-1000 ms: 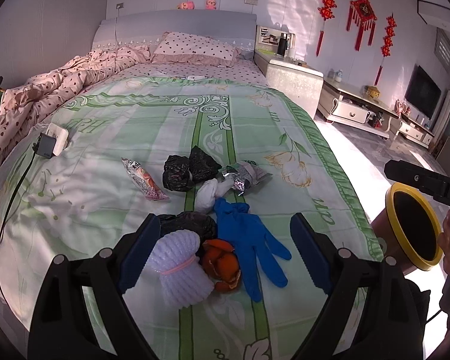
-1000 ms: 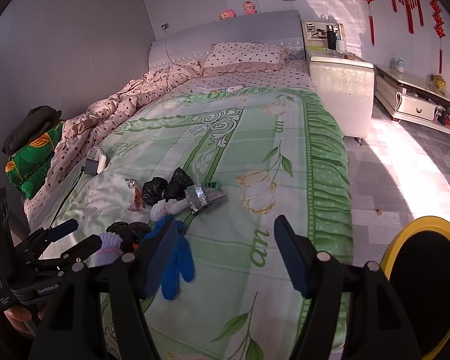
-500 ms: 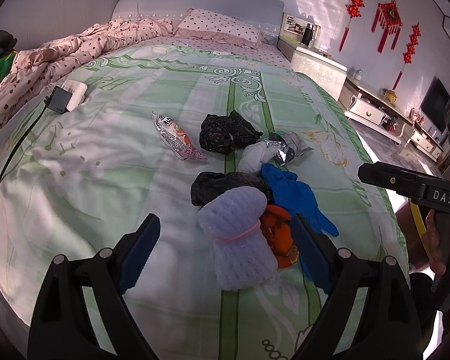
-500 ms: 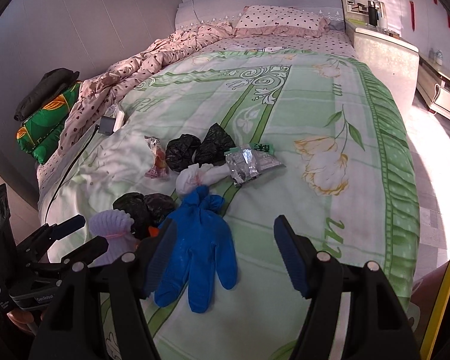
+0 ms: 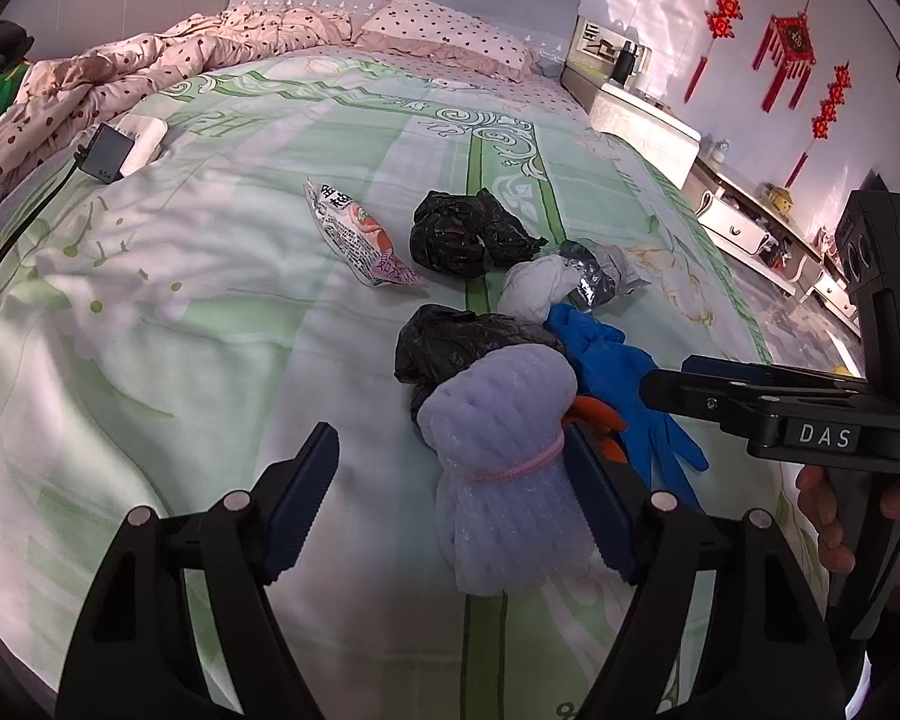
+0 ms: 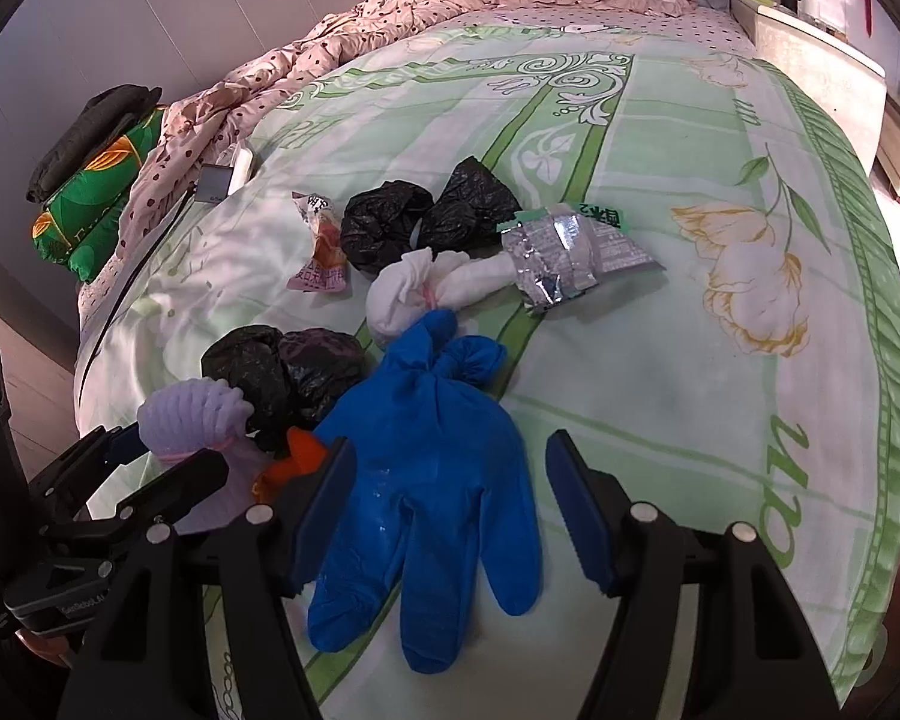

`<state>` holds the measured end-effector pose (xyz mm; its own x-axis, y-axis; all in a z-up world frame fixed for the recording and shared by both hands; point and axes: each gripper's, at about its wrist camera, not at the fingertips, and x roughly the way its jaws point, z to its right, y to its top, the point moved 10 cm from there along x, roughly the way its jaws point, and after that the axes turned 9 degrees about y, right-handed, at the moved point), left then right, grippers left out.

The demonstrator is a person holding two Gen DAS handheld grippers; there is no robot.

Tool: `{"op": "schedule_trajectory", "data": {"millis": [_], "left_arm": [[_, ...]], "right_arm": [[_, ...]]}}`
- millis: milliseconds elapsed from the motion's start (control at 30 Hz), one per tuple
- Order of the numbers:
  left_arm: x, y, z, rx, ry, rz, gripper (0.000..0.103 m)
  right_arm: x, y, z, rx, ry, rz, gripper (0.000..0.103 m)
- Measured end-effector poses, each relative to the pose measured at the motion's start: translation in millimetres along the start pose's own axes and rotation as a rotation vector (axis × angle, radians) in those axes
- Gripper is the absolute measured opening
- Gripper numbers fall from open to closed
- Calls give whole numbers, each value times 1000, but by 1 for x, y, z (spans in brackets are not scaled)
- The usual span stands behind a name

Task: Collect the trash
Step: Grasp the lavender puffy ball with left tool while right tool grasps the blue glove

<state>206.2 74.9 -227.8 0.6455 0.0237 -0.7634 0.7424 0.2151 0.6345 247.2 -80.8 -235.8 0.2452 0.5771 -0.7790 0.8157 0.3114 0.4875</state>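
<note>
Right wrist alone shows open jaws over blue glove (image 6: 432, 468); left jaws closing around foam bundle (image 5: 504, 450).

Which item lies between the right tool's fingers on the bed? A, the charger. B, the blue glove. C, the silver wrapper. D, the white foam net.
B: in the right wrist view the blue glove is spread flat on the bed directly between the right tool's two fingers, which do not press on it.
</note>
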Motion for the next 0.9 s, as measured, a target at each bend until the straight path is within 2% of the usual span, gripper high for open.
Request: {"op": "schedule_trajectory", "data": {"millis": [233,300,633,900], "left_arm": [[2,-4,4,0,-54,-5,39],[1,-5,5,-1,-68,-4,36],[-3,-7,3,-14,-102,0,33],[-15,-4,-10,-20,-91,17,32]], "right_arm": [[17,-3,0,19,14,-37,51],[20,-5,0,20,14,-46,45],[22,-5,-1,26,13,-40,14],[5,2,-10,-20,0,17,8]]}}
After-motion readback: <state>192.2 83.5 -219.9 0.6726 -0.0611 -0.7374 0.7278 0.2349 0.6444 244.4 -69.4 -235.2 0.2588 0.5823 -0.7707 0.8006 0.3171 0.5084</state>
